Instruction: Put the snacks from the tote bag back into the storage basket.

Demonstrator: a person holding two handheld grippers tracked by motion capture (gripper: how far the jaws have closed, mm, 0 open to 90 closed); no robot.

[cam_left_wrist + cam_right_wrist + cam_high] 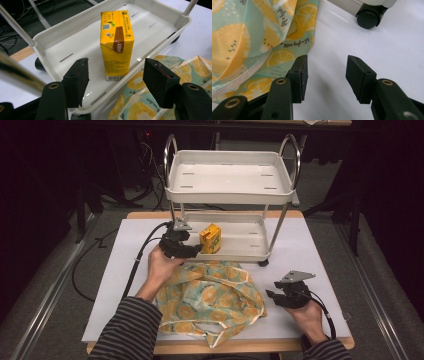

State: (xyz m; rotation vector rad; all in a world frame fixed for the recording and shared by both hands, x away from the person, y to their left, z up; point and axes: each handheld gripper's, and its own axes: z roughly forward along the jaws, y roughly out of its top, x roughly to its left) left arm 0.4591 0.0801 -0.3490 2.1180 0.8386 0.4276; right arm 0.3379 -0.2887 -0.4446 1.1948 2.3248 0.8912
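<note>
A yellow juice carton (210,239) (116,37) stands upright on the lower tray (240,256) (62,47) of a small white cart. My left gripper (192,249) (116,62) hovers at the tray's near edge, open, its jaws standing wide to either side of the carton and apart from it. A fabric bag with an orange-slice print (210,297) (190,67) (249,37) lies crumpled on the white table in front of the cart. My right gripper (272,295) (327,60) rests low at the bag's right edge, open, with bare table between its jaws.
The cart's upper tray (230,195) is bare and overhangs the lower one on metal posts. A black caster (368,17) (263,263) stands at the cart's front right corner. A person's striped sleeve (130,330) comes in at bottom left. Cables trail off the table's left side.
</note>
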